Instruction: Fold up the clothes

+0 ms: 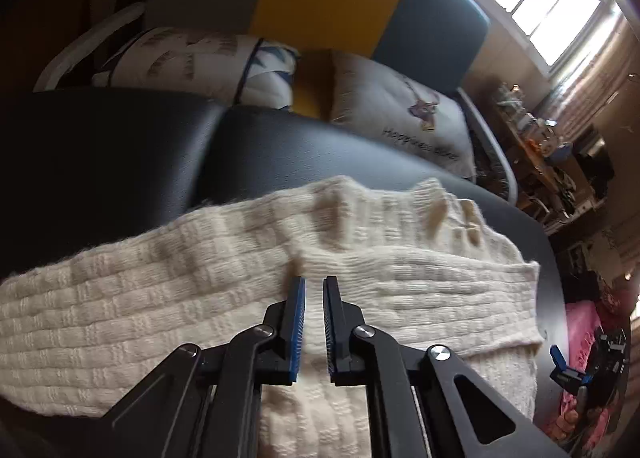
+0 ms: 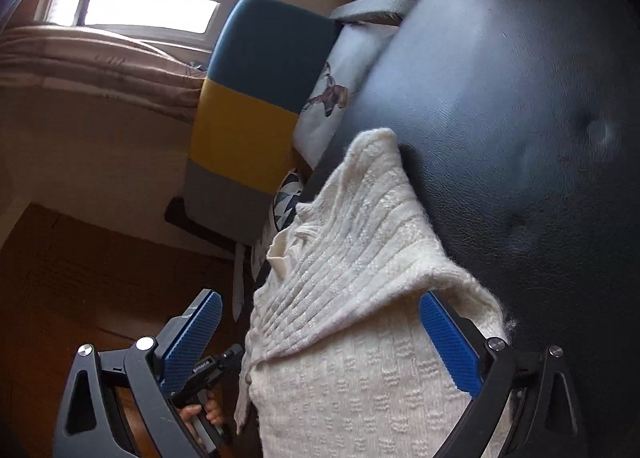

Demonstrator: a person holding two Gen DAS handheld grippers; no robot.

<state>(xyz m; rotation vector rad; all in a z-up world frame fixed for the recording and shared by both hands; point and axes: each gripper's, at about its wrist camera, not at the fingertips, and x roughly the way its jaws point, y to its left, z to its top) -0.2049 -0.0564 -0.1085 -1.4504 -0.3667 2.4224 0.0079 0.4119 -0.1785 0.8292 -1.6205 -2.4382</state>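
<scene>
Cream knitted sweater [image 1: 280, 258] lay partly folded on black padded leather bench [image 1: 120, 146]. Left gripper [image 1: 314, 324] poised above knit, jaws narrow, nothing pinched. Right gripper [image 2: 320, 342] jaws wide, straddling folded edge. Best gripped at hem's doubled layers, then carried across flat. Farther off, white printed cushion [image 1: 400, 114] lettered "Happiness"; rest illegible.
</scene>
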